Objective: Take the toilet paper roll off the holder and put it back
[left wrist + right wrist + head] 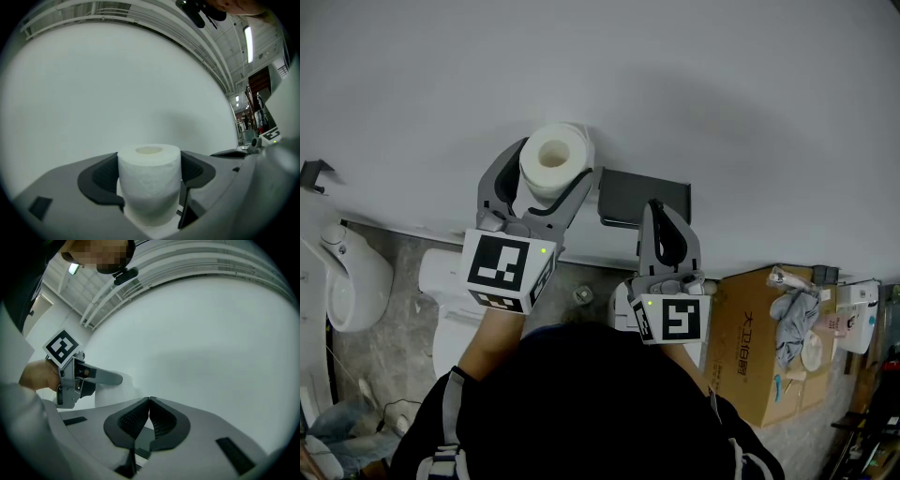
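the left claw (pixel 547 171) reaches forward toward the white wall (pixel 703 84), roughly level, with the person's left hand (pixel 492 328) and bare forearm coming out from under its marker cube. its jaws stand wide and press on either side of the toilet paper roll (pixel 553 159). the roll sits upright between the dark pads, its cardboard core facing up toward the head camera. in the left claw's own view the roll (pixel 149 183) fills the gap between the jaws, both pads against its sides, and the wall is behind it.

the roll is off the holder (pixel 623 195), a dark plate on the wall just to the right of the left claw.

the right claw (pixel 658 214) is held beside the left one, lower in the head view, and also points at the wall. its jaws are closed together with nothing between them; in its own view the tips (pixel 149 401) meet. its tips lie over the holder's right part in the head view, and i cannot tell whether they touch it.

a cardboard box (pixel 755 342) stands on the floor to the right.
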The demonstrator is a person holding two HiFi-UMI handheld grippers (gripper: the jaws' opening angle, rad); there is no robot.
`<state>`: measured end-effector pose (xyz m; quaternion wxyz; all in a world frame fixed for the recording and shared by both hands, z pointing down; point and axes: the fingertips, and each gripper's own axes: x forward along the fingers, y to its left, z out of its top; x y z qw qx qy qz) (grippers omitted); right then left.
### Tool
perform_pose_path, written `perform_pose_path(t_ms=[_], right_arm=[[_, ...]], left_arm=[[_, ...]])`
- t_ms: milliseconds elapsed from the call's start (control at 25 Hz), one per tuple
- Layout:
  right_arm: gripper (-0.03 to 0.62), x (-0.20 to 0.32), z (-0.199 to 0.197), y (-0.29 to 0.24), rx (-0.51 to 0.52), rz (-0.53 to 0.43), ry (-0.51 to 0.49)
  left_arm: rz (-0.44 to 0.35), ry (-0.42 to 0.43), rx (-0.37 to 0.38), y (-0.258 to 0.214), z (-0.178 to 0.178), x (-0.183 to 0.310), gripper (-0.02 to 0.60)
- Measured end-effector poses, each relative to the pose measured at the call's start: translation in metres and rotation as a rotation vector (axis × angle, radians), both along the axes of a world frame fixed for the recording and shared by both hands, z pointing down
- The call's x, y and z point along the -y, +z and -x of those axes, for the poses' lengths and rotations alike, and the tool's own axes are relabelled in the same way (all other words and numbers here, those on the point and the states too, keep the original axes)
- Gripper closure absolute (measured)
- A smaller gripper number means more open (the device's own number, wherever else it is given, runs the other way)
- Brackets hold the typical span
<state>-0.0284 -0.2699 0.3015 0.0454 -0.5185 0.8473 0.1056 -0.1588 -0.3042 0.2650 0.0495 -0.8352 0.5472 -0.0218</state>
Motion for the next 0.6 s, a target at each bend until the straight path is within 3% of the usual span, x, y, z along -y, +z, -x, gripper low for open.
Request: perform_pose_path(t_ms=[600], right_arm=[[0.571, -0.005, -0.015, 0.000, 0.004, -0.004, 0.033]], left_arm=[[-0.024, 0.056, 0.000, -0.010, -0.025, -0.004, 0.199]])
